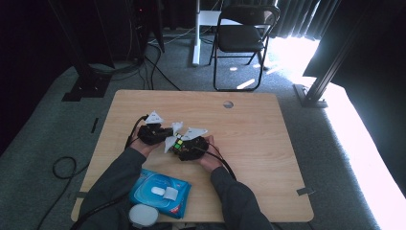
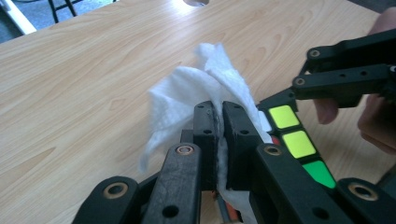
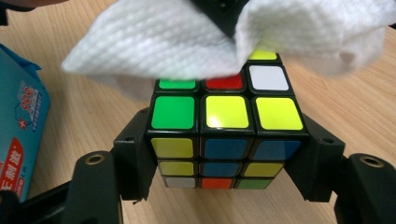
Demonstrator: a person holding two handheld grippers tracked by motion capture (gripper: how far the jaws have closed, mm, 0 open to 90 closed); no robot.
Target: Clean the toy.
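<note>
Centre of the high view: right tool (image 3: 224,154) clamps the cube (image 3: 224,135) by opposite side faces; rigid, slick plastic. Left tool (image 2: 219,126), nearly closed, pinches the limp wipe (image 2: 187,93) onto the cube's top.

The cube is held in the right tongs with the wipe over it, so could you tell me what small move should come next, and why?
Probably drag the wipe across the cube top: the left tongs pinch it there, partly covering that face.
</note>
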